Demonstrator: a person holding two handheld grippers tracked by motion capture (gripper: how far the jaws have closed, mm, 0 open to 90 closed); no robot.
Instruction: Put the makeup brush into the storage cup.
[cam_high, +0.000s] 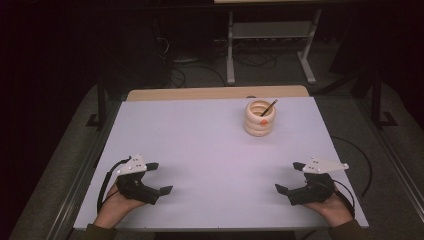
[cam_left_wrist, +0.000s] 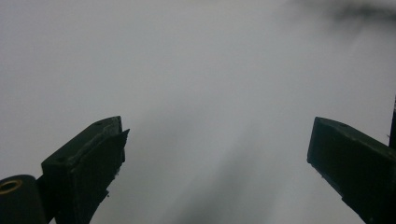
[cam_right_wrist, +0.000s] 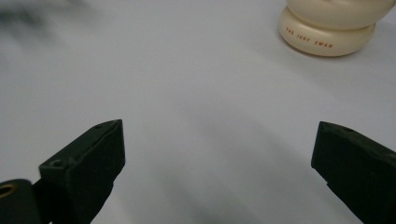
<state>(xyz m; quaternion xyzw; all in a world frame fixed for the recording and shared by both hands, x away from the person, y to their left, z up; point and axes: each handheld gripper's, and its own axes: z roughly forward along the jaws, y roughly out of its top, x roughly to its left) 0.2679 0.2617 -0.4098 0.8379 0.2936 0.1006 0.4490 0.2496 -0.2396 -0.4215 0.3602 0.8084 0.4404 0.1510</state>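
- One cream pot (cam_high: 259, 118) stands on the far right part of the white worktop (cam_high: 200, 150), with a thin stick (cam_high: 269, 107) leaning inside it.
- It looks like stacked rings, and the right gripper view shows small red letters low on the pot (cam_right_wrist: 327, 35).
- Both grippers rest near the front edge, well apart from the pot and from each other.
- Right gripper (cam_high: 290, 177) is the nearer one; its jaws are spread wide and hold nothing.
- Left gripper (cam_high: 160, 177) sits at the front left; its jaws are spread wide too, with bare worktop between them.
- I think the work has not begun yet; this looks like the start, before any reach.
- Next, the right gripper would need to go forward to the pot, then close softly on the stick or the rim without tipping the pot.
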